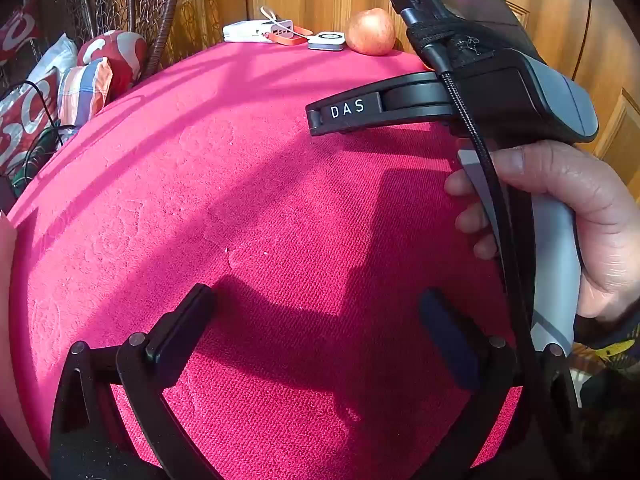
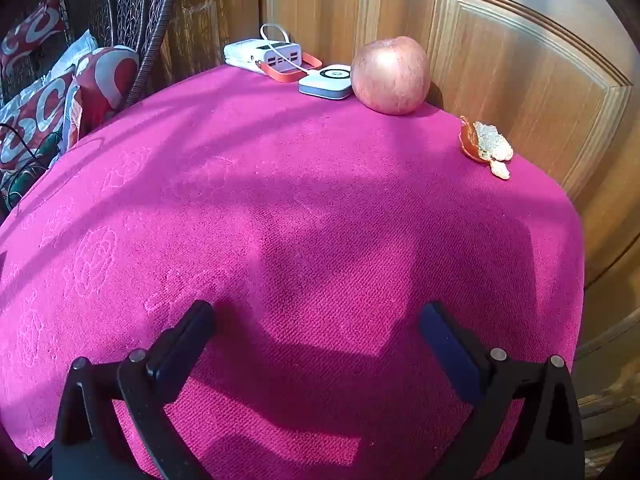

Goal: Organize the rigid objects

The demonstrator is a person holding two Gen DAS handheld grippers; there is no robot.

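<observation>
the apple [image 2: 390, 76] is sitting at the far edge of the pink cloth [image 2: 280, 220], with the white puck [image 2: 326, 81] touching its left and the power bank [image 2: 262, 55] beyond that; orange peel [image 2: 484, 146] is lying to the apple's right. i'm holding the right gripper [image 2: 316, 328] and the left gripper [image 1: 316, 316] spread wide, carrying nothing, both well short of the apple. i'm judging the round apple could be rolling off the back edge if nudged. the right gripper's body is hiding the peel in the left view.
</observation>
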